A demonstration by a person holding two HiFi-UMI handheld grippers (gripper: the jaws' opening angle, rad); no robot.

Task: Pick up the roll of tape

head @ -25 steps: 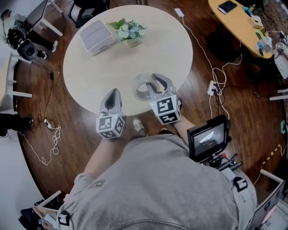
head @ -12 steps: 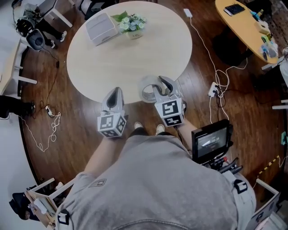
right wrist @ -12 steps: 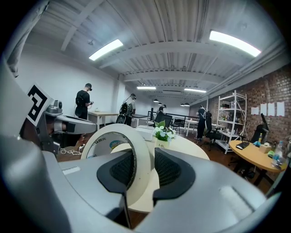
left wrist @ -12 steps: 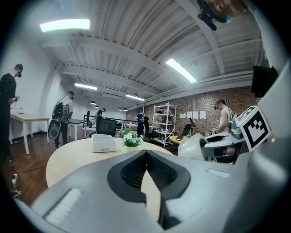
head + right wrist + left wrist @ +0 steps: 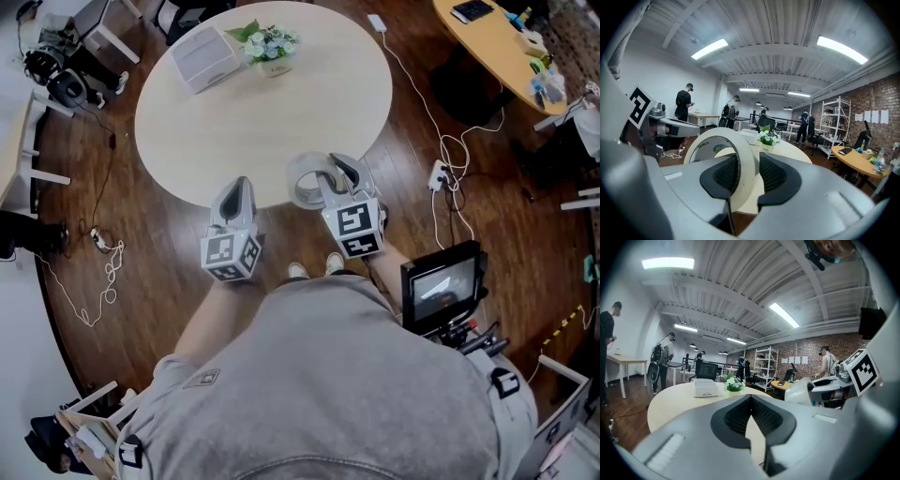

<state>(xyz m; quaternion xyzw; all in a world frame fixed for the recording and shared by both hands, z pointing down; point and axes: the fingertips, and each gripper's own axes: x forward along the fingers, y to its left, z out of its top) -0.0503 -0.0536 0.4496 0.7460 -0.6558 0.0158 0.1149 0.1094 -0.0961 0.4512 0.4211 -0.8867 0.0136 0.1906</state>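
Tape (image 5: 296,188) in right tool (image 5: 330,174), maybe overhanging table (image 5: 234,122)

A round pale wooden table (image 5: 262,112) is set in the middle of the floor. On its far part a white rectangular box (image 5: 202,58) is placed, with a small pot of white flowers (image 5: 272,49) just to its right. At the near edge a wide roll of beige tape (image 5: 305,181) is held upright between the jaws of the right gripper (image 5: 330,172). The left gripper (image 5: 237,187) is found to its left, apart from it. A small black monitor (image 5: 441,286) is carried at the person's right side.
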